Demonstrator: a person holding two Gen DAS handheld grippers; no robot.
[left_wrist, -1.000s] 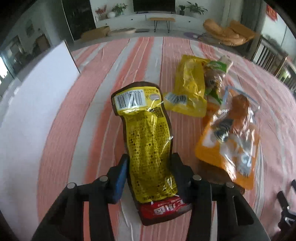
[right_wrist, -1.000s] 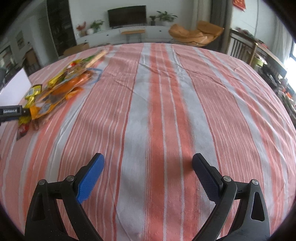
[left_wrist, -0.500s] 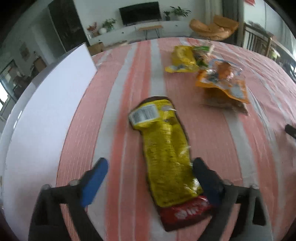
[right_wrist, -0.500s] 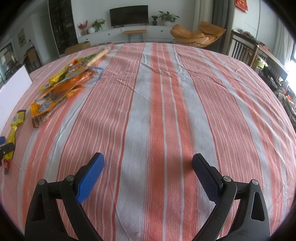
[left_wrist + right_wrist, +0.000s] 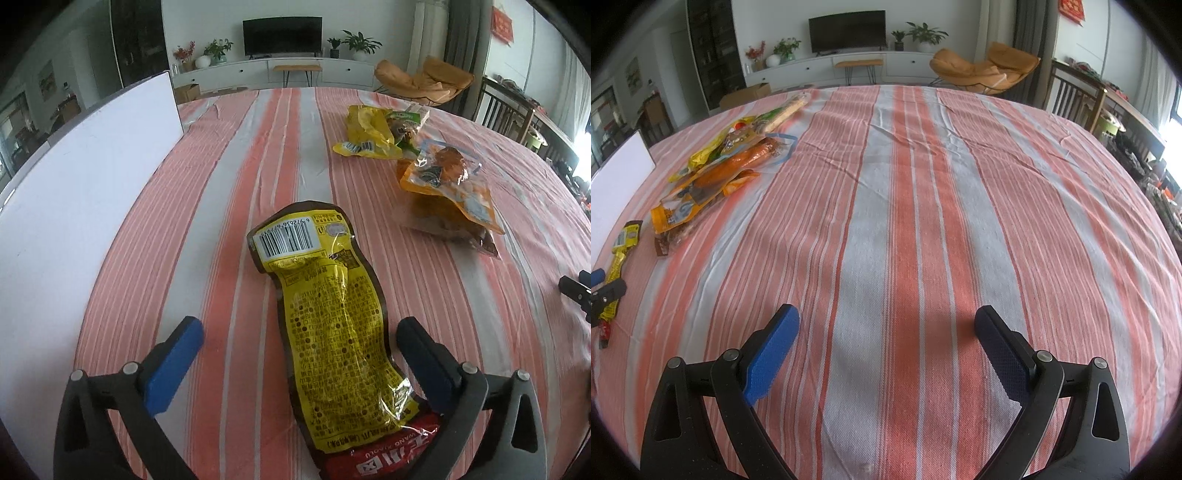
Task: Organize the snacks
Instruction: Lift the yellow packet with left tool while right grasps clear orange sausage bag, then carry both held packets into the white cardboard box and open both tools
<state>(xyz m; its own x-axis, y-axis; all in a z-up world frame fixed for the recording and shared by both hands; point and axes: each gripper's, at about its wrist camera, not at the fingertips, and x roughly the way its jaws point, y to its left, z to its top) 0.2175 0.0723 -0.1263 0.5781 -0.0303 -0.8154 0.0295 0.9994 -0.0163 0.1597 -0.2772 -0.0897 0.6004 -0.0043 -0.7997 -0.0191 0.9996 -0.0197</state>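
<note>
snack packet [image 5: 328, 314] flat, between spread fingers [image 5: 177, 354]

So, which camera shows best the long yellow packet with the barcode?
The left wrist view: the yellow packet lies flat between the open fingers of the left gripper, barcode readable. In the right wrist view it is a thin sliver at the left edge, partly hidden.

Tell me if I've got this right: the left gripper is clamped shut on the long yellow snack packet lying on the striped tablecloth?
Not quite. In the left wrist view the left gripper is open, its jaws spread either side of the long yellow snack packet, which lies loose on the striped tablecloth.
</note>
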